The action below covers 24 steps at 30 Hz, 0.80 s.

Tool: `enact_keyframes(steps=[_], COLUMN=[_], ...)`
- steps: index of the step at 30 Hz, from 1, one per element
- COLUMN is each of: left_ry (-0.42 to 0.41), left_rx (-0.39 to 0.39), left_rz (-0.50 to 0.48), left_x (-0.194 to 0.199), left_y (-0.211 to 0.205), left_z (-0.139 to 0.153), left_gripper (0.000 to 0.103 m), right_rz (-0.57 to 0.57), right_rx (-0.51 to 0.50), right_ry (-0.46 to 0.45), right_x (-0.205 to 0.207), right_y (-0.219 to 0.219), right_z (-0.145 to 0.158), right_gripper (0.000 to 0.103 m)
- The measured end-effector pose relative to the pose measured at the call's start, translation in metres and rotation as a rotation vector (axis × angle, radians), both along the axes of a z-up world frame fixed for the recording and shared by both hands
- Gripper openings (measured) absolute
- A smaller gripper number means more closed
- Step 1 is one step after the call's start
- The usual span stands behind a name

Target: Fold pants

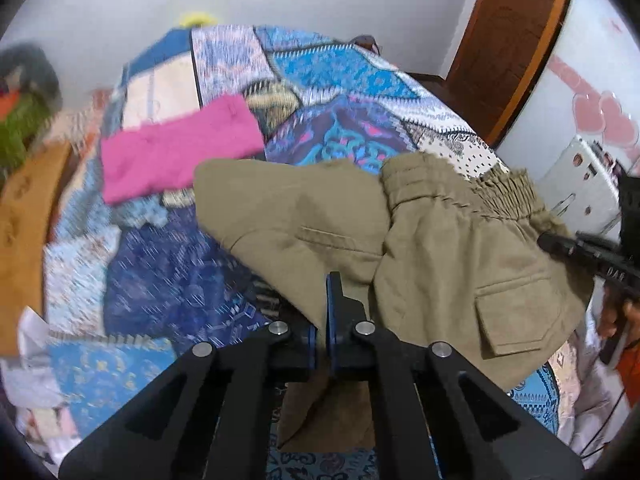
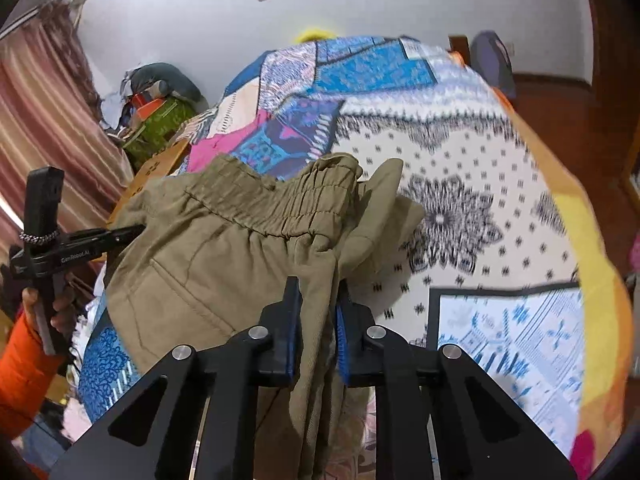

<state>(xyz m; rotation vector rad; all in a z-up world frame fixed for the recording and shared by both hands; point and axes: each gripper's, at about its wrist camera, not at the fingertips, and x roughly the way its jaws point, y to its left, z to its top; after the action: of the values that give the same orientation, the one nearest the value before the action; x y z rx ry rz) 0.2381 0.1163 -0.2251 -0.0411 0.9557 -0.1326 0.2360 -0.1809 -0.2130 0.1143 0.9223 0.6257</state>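
Observation:
Khaki pants (image 1: 420,240) with an elastic waistband and a flap pocket hang over the near part of a patchwork bed cover. My left gripper (image 1: 326,304) is shut on the pants' near edge; the cloth runs down between its blue pads. My right gripper (image 2: 318,312) is shut on a bunched fold of the pants (image 2: 224,248) below the waistband. In the left wrist view the right gripper (image 1: 560,242) shows at the pants' right edge. In the right wrist view the left gripper (image 2: 128,232) shows at their left edge.
A folded pink garment (image 1: 176,152) lies on the bed cover (image 1: 340,68) beyond the pants. A brown board (image 1: 24,232) and a clutter pile (image 2: 160,116) stand left of the bed. A wooden door (image 1: 508,40) and a white appliance (image 1: 580,176) are at the right.

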Motion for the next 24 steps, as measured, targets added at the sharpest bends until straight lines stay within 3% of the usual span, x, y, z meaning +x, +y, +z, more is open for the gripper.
enact_keyframes(steps=[8,24], left_ry=[-0.132,-0.272], left_rx=[0.151,0.198], left_rz=[-0.042,0.090], left_x=[-0.010,0.018], left_y=[-0.021,0.032], left_z=[0.052,0.117], left_gripper=[0.003,0.003], right_rz=[0.041,0.130], right_rx=[-0.021,-0.047], right_ry=[-0.094,-0.310], right_x=[0.008,0.056], right_y=[0.014,0.089], right_z=[0.043,0.114], right_gripper=[0.011,0.010])
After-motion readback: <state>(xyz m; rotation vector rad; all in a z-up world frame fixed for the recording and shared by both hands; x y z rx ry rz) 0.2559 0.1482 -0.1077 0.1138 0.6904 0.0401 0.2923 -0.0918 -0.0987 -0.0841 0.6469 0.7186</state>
